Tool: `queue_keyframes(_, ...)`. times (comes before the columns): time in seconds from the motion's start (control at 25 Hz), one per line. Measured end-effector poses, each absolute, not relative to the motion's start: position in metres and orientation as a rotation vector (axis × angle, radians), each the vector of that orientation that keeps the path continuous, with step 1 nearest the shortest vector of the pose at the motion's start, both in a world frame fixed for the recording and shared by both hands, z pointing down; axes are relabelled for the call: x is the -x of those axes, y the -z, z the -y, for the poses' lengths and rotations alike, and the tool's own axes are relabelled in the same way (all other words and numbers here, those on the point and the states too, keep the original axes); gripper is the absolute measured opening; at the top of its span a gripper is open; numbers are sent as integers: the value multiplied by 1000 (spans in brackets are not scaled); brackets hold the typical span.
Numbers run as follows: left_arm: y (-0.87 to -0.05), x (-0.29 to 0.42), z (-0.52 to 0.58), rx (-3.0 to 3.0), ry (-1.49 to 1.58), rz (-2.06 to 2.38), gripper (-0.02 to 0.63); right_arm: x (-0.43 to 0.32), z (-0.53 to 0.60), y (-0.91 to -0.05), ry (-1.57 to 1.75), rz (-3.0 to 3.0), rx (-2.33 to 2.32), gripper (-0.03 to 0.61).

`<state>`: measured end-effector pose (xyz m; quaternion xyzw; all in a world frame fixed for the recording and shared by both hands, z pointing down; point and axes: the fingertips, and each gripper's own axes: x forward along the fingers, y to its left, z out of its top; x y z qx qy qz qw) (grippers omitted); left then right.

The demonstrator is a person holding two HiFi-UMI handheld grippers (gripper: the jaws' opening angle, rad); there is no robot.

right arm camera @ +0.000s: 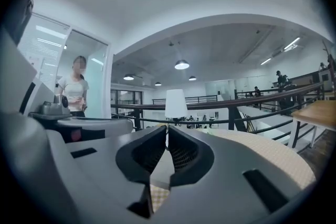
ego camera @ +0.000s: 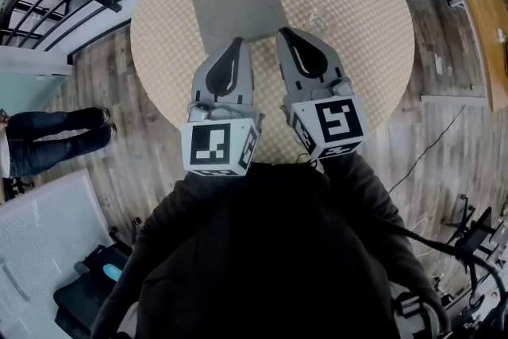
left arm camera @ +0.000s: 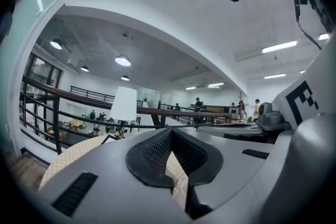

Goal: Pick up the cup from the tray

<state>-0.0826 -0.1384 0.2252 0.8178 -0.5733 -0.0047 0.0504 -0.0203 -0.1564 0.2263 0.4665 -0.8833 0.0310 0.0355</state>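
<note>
Both grippers were held side by side, close in front of the chest, and pointed level and away from the body. The left gripper [ego camera: 236, 44] had its jaws closed tip to tip, with nothing between them. The right gripper [ego camera: 284, 33] also had its jaws together and empty, and it sat slightly further forward. Their tips were nearer each other than the left cube [ego camera: 220, 147] and right cube [ego camera: 335, 123]. Dark sleeves [ego camera: 361, 194] ran back from the cubes. The hands were hidden.
</note>
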Motion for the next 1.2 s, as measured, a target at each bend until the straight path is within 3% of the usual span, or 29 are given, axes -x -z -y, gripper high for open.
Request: queue_keyframes(1.2,-227,88,144,-2481,11,1760,5,28,157,-230,-93,2707,-1429,9)
